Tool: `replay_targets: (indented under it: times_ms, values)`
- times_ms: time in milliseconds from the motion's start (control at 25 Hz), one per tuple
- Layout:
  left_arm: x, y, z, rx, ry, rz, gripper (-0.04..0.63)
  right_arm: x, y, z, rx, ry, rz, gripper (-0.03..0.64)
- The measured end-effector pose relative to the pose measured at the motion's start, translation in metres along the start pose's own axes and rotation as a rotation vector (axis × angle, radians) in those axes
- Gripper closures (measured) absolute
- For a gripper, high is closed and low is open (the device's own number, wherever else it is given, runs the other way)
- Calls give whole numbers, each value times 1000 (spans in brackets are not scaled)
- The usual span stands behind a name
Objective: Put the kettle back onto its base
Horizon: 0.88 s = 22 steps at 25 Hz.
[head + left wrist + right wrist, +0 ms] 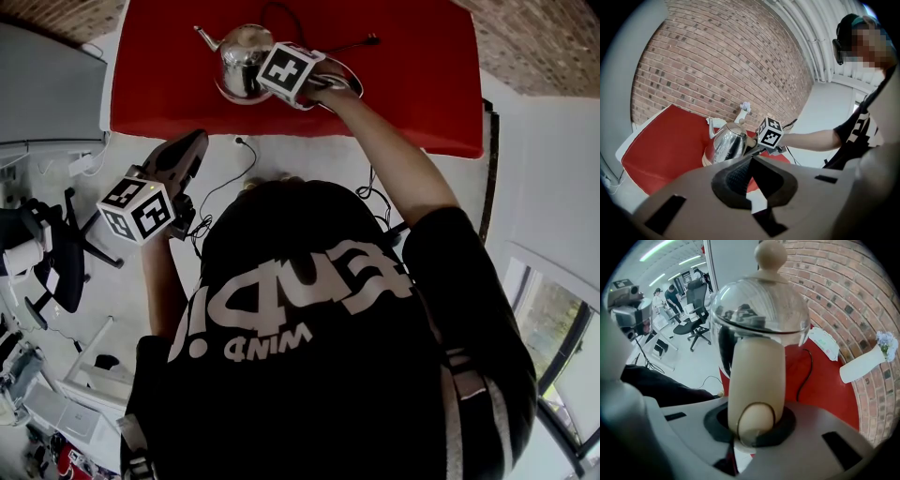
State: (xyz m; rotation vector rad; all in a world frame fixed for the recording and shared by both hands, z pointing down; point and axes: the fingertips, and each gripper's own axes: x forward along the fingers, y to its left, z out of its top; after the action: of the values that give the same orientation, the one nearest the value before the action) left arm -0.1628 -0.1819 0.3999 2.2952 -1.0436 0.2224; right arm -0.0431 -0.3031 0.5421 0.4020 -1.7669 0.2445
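At the left, the left gripper (195, 141) is held off the near edge of the red table (422, 94). Its jaws are brought together with nothing between them, so no part in the work is being taken by it. Further right, the kettle (239, 58) is seen over the table's far half, upright or nearly so, with its spout turned to the left. Its pale handle (754, 376) is clamped between the jaws of the right gripper (755, 425), which are closed down to the handle's width. The pick-up can therefore be judged as done. Just to the right of the kettle, partly covered by that gripper's marker cube, an oval dish is seen that is taken to be the base (345, 75), with a dark cord (806, 371) lying on the table near it. The kettle appears to be beside this base, not centred over it. Whether its underside is touching the table cannot be told. What is left, it is judged, is the short carry across, the lowering onto the base, and the release.
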Motion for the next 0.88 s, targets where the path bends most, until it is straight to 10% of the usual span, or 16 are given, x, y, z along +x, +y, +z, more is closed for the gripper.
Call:
replay_targets:
  times_ms: [880]
  values:
    - [6, -1, -8, -21, 4, -3, 586, 7, 0, 6, -70, 53, -16, 552]
